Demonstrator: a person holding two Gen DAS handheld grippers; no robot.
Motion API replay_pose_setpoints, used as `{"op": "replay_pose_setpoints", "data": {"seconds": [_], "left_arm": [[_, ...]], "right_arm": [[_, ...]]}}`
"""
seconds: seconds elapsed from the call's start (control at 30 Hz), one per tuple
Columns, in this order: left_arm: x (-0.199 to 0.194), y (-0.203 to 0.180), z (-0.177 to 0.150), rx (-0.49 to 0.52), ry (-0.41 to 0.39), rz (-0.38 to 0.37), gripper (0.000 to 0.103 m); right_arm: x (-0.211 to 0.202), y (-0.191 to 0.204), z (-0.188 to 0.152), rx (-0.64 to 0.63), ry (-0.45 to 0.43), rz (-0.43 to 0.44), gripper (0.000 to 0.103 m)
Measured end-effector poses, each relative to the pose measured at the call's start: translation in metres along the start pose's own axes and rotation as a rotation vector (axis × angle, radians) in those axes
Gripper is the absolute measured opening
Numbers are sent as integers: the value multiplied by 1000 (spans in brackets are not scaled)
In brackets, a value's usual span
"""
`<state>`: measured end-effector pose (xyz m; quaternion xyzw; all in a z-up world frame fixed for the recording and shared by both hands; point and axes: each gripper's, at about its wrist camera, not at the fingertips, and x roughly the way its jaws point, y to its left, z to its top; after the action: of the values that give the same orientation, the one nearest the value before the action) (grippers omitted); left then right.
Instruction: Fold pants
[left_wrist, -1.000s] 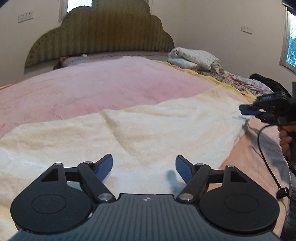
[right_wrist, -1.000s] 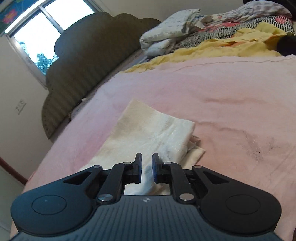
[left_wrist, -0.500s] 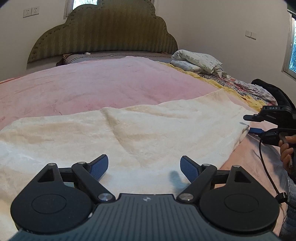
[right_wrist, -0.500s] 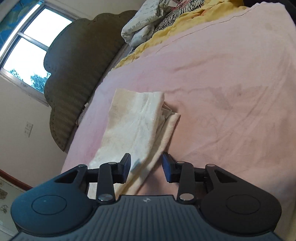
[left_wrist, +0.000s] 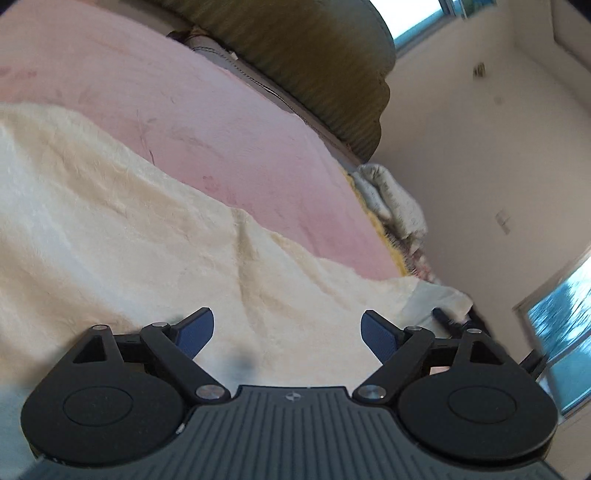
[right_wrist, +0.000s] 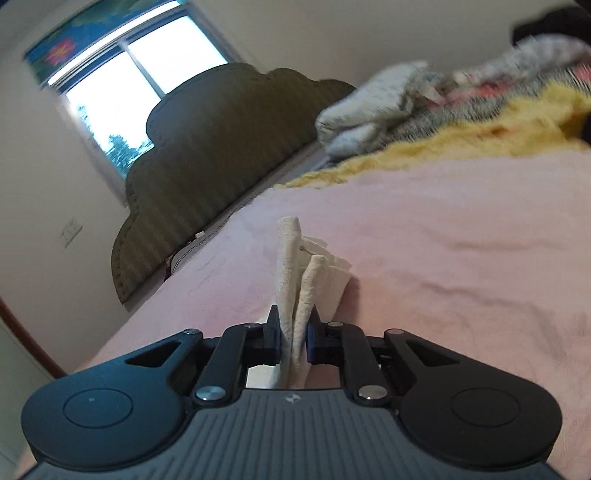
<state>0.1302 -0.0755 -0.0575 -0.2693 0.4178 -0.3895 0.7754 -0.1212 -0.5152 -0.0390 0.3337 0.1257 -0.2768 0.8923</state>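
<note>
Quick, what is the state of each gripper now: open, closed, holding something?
Left gripper: open, holding nothing, above the cream pants.
Right gripper: closed on a bunched end of the cream pants.

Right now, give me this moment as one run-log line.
left gripper: open over pants | right gripper: shut on pants

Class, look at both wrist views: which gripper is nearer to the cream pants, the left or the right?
Right. The right gripper is shut on a bunched edge of the cream pants, touching them. The left gripper is open above the spread fabric, gripping nothing.
</note>
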Motion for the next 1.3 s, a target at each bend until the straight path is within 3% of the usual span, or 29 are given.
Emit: {"op": "replay_pose_setpoints", "data": {"seconds": [0.13,0.3,0.37,0.47,0.57,0.63,0.73,0.83,0.9,1.0,1.07,1.17,1.23,1.3], "left_arm": [[4,10,13,-189,-18,-158,98],[26,8,18,-318,12,-272,102],[37,10,19,-358,39,-268,102],[46,19,19,-381,43,-190,102],[42,29,21,-362,8,-177,79],[36,24,23,-261,0,-93,45],[23,3,25,0,-30,89,25],[4,-12,24,232,-121,239,21],[-5,-13,22,311,-169,308,19],[-6,-8,20,347,-165,419,19],[-6,-5,15,370,-147,470,24],[-7,-5,9,430,-138,530,44],[-11,-9,10,458,-149,572,60],[-20,-12,13,476,-185,608,62]], "right_arm": [[-10,79,-8,-323,-16,90,12],[-24,164,-61,-635,41,273,12],[-29,184,-86,-716,82,346,12],[-39,204,-117,-819,129,443,12],[-50,215,-142,-920,161,489,12],[-53,220,-153,-976,181,508,12],[-53,227,-162,-1026,187,508,12],[-49,235,-165,-1023,192,544,12],[-48,242,-168,-1027,190,576,12],[-41,252,-177,-1025,214,615,13],[-31,255,-182,-1031,258,641,13],[-28,260,-196,-1093,313,637,17],[-29,259,-193,-1111,358,657,26],[-32,260,-176,-1099,428,703,28]]}}
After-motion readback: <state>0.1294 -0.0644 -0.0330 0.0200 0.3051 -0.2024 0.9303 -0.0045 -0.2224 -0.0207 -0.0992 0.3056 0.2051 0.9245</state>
